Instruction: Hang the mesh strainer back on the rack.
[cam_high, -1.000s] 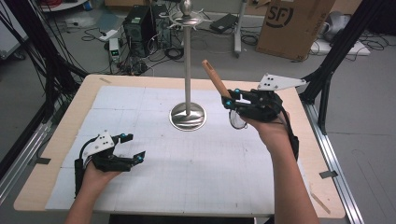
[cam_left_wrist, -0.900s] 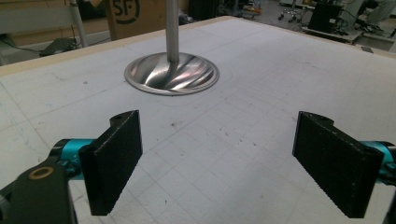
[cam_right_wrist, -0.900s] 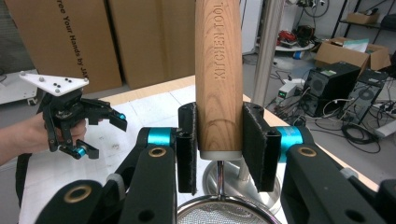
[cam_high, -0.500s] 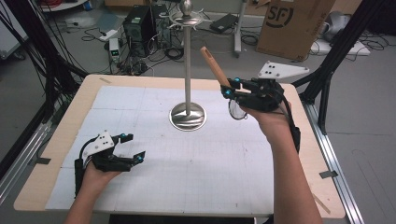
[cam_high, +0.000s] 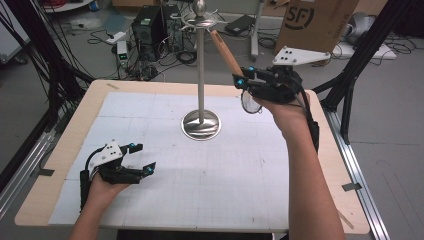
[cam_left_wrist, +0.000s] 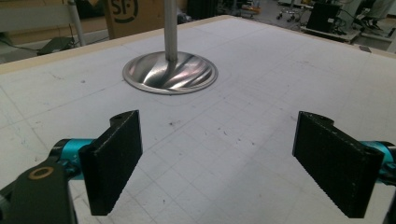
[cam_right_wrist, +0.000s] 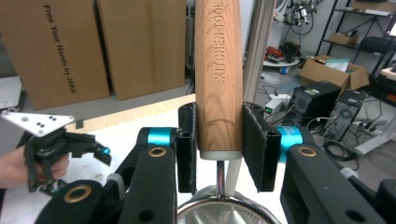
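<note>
A small metal sieve (cam_high: 250, 103) with a light wooden handle (cam_high: 226, 52) hangs in the air right of a tall steel stand (cam_high: 201, 75). My right gripper (cam_high: 243, 80) is shut on the lower end of that handle, which points up and left toward the hooks (cam_high: 199, 15) at the stand's top. In the right gripper view the pads (cam_right_wrist: 255, 144) press both sides of the handle (cam_right_wrist: 218, 74), and the sieve's rim (cam_right_wrist: 224, 211) shows below. My left gripper (cam_high: 143, 157) rests low at the table's front left, open, with nothing between its pads (cam_left_wrist: 114, 158).
The stand's round base (cam_high: 200, 125) sits mid-table on a white gridded mat (cam_high: 225, 175). Cardboard boxes (cam_high: 312, 22), a computer (cam_high: 150, 25) and cables lie on the floor beyond the far edge. A black frame leg (cam_high: 350, 90) stands at the right.
My right gripper has lifted the sieve, and the handle's tip now reaches near the stand's top. The left gripper has stayed where it was.
</note>
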